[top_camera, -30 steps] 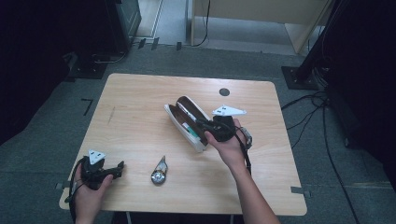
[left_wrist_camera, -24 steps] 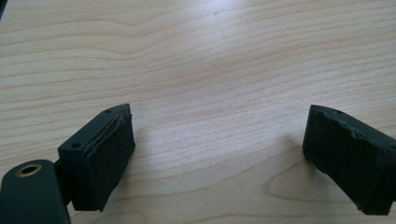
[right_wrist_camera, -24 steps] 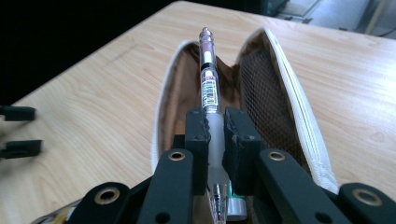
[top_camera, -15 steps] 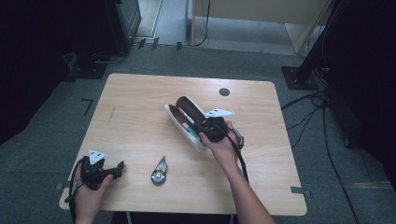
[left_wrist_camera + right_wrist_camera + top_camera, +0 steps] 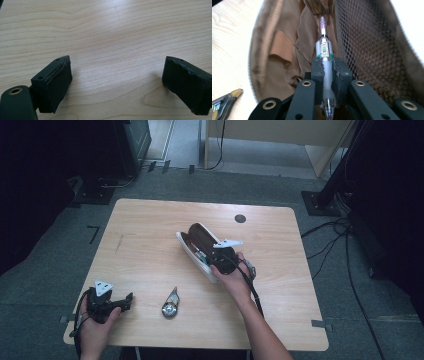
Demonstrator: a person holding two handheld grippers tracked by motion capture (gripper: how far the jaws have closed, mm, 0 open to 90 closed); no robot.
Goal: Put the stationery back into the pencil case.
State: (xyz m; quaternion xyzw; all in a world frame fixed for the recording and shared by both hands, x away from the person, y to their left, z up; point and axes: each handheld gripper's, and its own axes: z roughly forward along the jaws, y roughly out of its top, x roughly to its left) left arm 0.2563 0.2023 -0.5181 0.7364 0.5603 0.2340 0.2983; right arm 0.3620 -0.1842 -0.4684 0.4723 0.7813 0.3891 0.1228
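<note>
Nearest the person, the left gripper (image 5: 127, 301) rests at the front left corner of the table (image 5: 150, 225), its jaws spread wide over bare wood with nothing between them. Just to its right lies a small silver and black utility knife (image 5: 170, 303), well apart from both grippers; in the right gripper view its end shows at the lower left edge, with white lettering too cut off to read.

Farther in, near the middle of the table, the right gripper (image 5: 327, 75) points into an open pencil case (image 5: 196, 242) — white outside, brown inside. Its jaws are pinching a pen (image 5: 325, 52) lengthwise, the pads pressed on the clear barrel. The pen reaches forward into the case, between a brown fabric pocket on one side and a dark mesh wall on the other. A small printed label wraps the barrel — the print is too fine to read — with a green band beside it.

At the far edge, a round dark hole (image 5: 240, 218) sits in the table.
</note>
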